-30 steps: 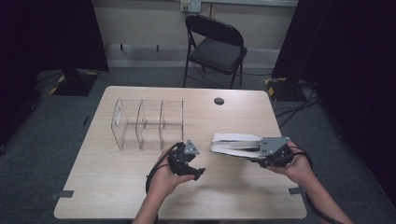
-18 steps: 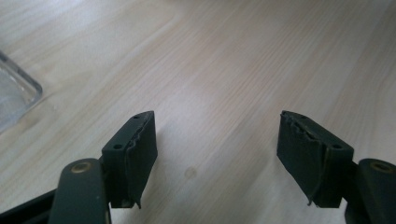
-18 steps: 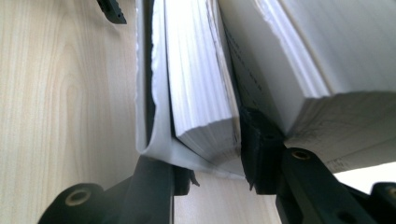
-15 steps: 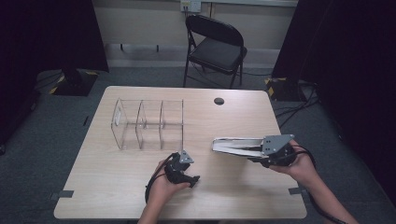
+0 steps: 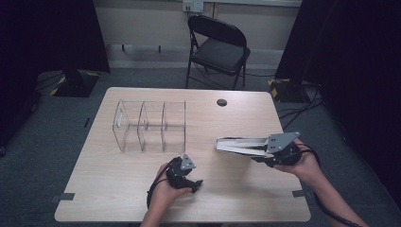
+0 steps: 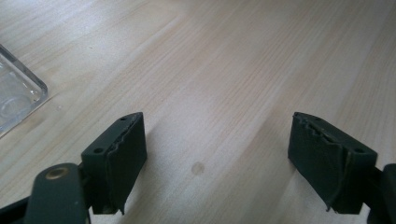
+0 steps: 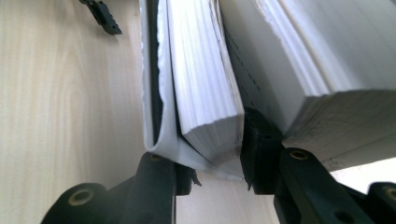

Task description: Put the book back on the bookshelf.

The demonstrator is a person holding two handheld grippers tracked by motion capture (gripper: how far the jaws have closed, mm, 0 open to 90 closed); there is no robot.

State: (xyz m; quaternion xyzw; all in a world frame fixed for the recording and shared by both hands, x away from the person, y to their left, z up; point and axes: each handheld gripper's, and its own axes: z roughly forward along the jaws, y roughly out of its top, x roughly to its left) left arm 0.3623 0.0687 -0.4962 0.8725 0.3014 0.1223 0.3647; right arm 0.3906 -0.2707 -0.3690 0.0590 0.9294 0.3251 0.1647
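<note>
I am looking across the pale wooden counter (image 5: pixel 118 189) from left to right. Toward the far left, a clear acrylic organizer (image 5: pixel 149 126) with several upright dividers is standing on the counter, and one of its corners is showing at the left edge of the left gripper view (image 6: pixel 16 93).

Just near of that organizer, at the near middle of the counter, my left hand is holding the left gripper (image 5: pixel 191 182) low over the wood. In the left gripper view (image 6: pixel 217 163) its jaws are standing spread wide with nothing between them; they have just been opening further, and I am seeing only bare wood grain and a small dark spot in the gap. The organizer is lying apart from these jaws, off to their left.

To the right, well apart from the left gripper, my right hand is holding the right gripper (image 5: pixel 257 149) level, pointing left across the counter. It is pinching a thick white book (image 5: pixel 239 145) by one end, so the book is sticking out leftward over the right half of the counter. In the right gripper view (image 7: pixel 212 177) the jaws are pressing on a block of pages and the cover (image 7: pixel 205 102), having just been closing a little more on them, while the rest of the pages are fanning out to the right of the jaws. A round dark grommet (image 5: pixel 221 102) is sitting in the counter at its far side.
</note>
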